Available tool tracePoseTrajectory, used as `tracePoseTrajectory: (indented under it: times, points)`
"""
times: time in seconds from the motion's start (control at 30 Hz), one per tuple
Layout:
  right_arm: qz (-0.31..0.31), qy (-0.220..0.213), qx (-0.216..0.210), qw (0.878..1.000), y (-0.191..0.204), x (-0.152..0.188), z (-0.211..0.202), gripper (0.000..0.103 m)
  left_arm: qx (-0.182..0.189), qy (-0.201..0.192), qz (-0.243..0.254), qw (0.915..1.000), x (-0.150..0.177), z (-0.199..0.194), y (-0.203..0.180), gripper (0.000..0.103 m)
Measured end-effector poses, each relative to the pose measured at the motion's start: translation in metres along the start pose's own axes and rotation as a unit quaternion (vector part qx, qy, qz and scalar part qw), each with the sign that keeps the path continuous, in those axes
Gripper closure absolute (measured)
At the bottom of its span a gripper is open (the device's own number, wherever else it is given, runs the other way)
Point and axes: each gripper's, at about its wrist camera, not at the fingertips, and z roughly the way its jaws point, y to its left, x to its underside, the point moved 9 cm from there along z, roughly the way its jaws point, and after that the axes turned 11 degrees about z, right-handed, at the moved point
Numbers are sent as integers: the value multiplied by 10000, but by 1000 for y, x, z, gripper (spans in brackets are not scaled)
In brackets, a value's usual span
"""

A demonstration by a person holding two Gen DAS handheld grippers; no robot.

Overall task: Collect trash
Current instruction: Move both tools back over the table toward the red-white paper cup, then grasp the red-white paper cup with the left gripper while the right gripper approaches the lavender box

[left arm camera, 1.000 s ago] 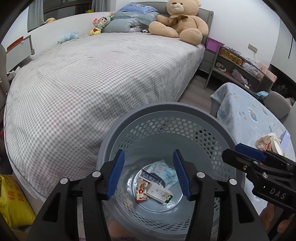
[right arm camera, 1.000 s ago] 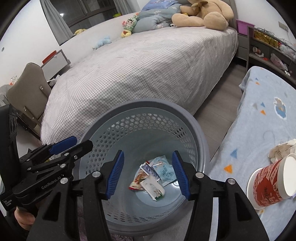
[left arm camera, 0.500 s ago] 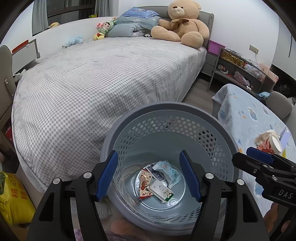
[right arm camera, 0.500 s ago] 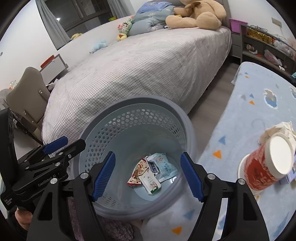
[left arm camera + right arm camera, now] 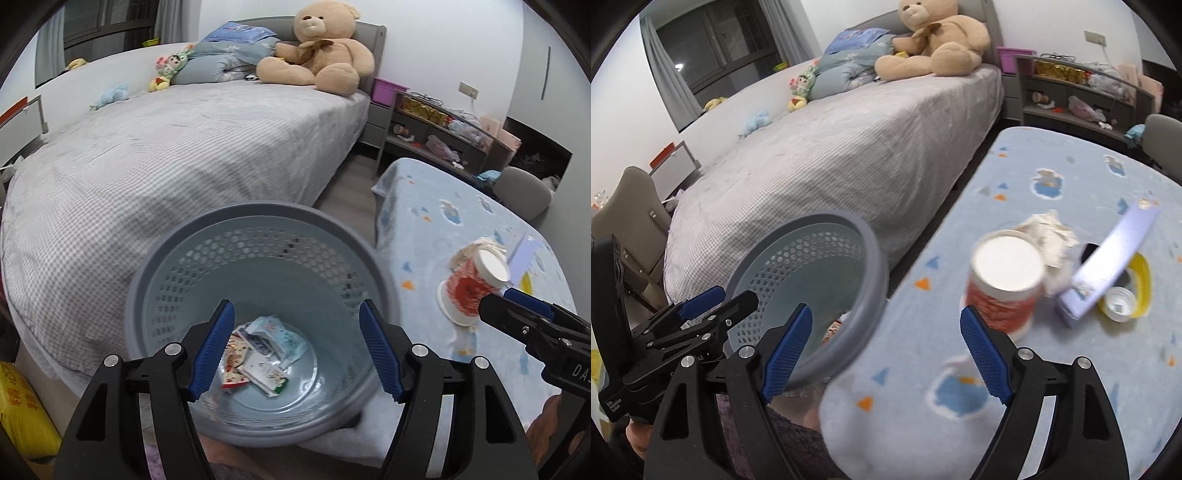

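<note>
A grey perforated waste basket (image 5: 162,266) stands beside the table and holds several wrappers (image 5: 258,363); its rim also shows in the right wrist view (image 5: 871,258). My left gripper (image 5: 297,350) is open and empty above the basket. My right gripper (image 5: 886,343) is open and empty over the table's near edge, between the basket and a red paper cup (image 5: 1001,295). Behind the cup lie a crumpled tissue (image 5: 1047,230), a pale purple box (image 5: 1108,266) and a yellow-rimmed lid (image 5: 1123,301). The cup (image 5: 471,290) and the right gripper's fingers (image 5: 517,317) show in the left wrist view.
The table wears a light blue patterned cloth (image 5: 960,369). A bed with a grey checked cover (image 5: 166,158) stands behind the basket, with a teddy bear (image 5: 317,55) at its head. A shelf unit (image 5: 436,129) lines the far wall. A yellow bag (image 5: 22,410) lies at left.
Both grippers have opened wider. The right gripper has swung right, from over the basket to over the table, toward the red cup. The left gripper has drawn back slightly.
</note>
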Motion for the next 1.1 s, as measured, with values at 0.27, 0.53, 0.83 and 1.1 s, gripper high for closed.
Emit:
tracePoseTrajectory:
  times: [0.27, 0.53, 0.83, 1.1]
  points:
    - [416, -274, 332, 9982, -59, 1, -35, 21, 403, -82, 401, 9983, -10, 2, -67, 36]
    - [701, -465, 527, 9951, -103, 8, -59, 21, 647, -127, 650, 9957, -13, 1, -122, 34]
    - [916, -608, 658, 9918, -145, 11, -76, 20, 780, -78, 825, 9935, -9, 5, -161, 34]
    - [1167, -597, 727, 9887, -179, 17, -78, 19, 864, 1, 869, 9925, -6, 15, -184, 34]
